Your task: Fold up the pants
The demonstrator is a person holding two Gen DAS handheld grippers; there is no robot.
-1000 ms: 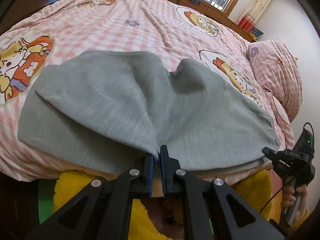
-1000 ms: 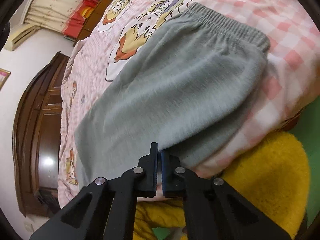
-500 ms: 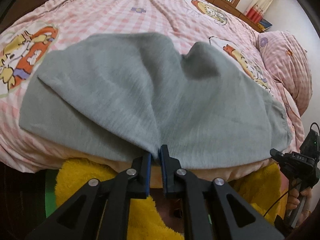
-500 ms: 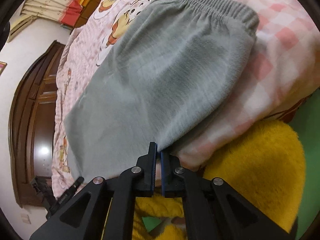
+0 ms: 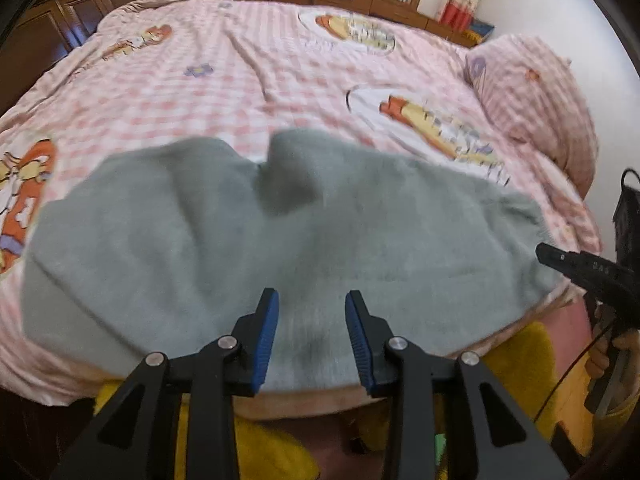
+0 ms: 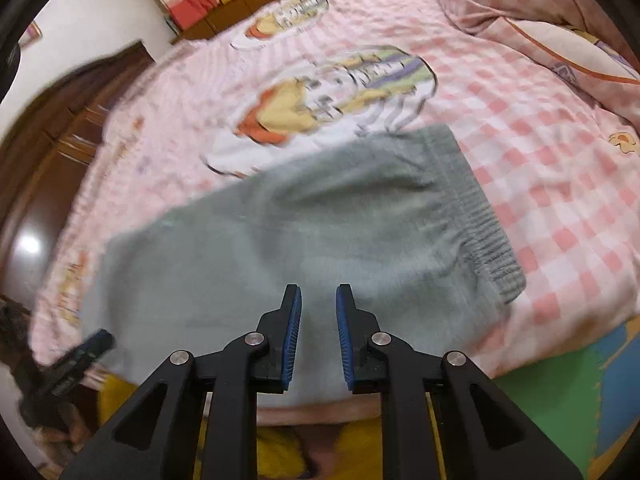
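The left tongs [image 5: 312,300] are standing wide open and holding nothing, their blue pads hanging just over the near edge of the grey pants [image 5: 280,240]. The right tongs [image 6: 318,294] are also parted, somewhat less, and are gripping nothing above the same cloth. The pants are lying flat across the near side of the bed [image 5: 260,80], the near edge hanging a little over the side, with the elastic waistband [image 6: 476,216] pointing to the right. Beyond them the pink checked cover is spreading toward a pillow [image 5: 536,96].
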